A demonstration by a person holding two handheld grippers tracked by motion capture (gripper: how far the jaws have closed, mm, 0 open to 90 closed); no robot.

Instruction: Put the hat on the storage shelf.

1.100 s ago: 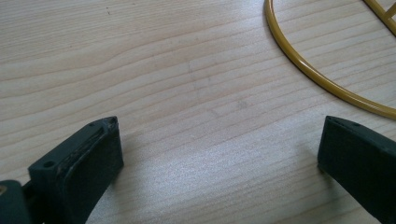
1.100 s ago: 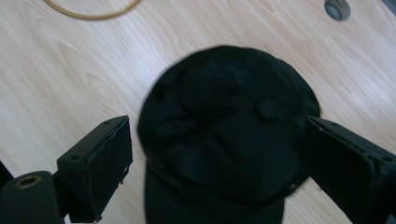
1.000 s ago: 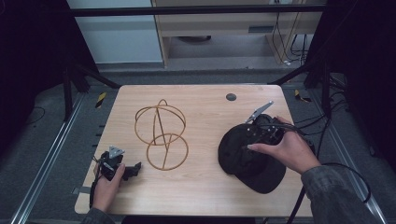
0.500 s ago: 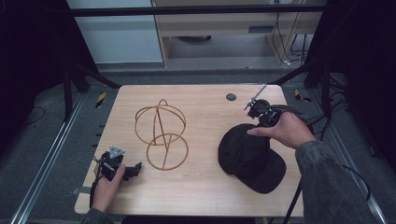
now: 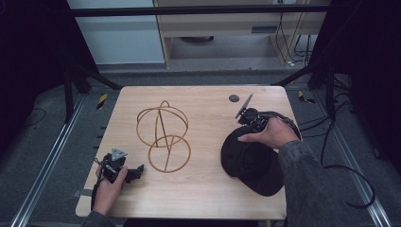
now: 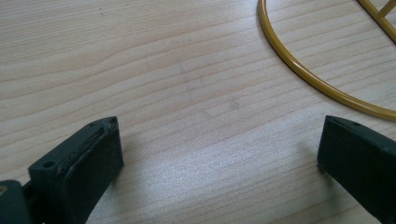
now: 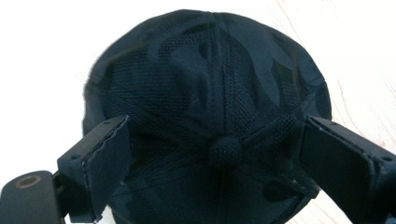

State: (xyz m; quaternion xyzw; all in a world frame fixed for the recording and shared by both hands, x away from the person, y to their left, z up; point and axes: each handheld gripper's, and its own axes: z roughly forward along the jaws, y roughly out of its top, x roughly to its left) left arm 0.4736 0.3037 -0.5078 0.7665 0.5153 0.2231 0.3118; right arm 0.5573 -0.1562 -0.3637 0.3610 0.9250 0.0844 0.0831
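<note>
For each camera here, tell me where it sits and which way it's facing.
High view: above the person's side, looking forward and down on the table; both forearms and hands show.
Left tool view: rides the left tool, facing bare wood and the wire stand.
Right tool view: over the black cap, jaws open.
Shared: high and right views show the cap.

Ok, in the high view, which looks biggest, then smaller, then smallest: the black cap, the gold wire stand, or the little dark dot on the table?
1. The black cap and the gold wire stand look about equal; I can't rank them.
2. Little dark dot, by far the smallest.
</note>
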